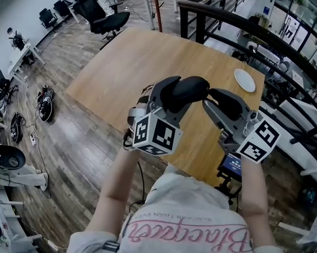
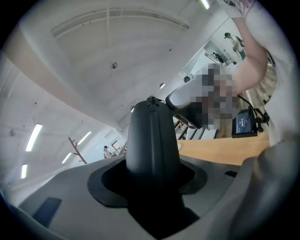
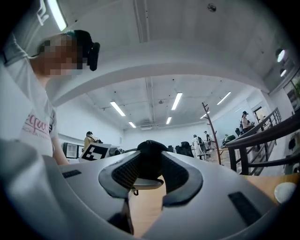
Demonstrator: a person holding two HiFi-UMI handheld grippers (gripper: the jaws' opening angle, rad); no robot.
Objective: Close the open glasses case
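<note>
The black glasses case [image 1: 194,87] hangs in the air above the wooden table [image 1: 145,66], between my two grippers. My left gripper [image 1: 173,95] is shut on it. In the left gripper view the case [image 2: 152,136] stands upright between the jaws, closed, with its seam facing the camera. My right gripper [image 1: 212,99] comes in from the right with its jaws open. In the right gripper view the case's rounded end [image 3: 150,149] sits at the tips of that gripper [image 3: 150,169]. The ribbed pads [image 3: 123,171] stand apart, and bare tabletop shows between them.
A white plate [image 1: 244,80] lies near the table's far right edge, also seen as plate [image 3: 285,191]. A black railing [image 1: 249,33] runs behind the table. Office chairs [image 1: 104,15] stand at the far left. A small lit screen [image 1: 233,164] sits below the table's near edge.
</note>
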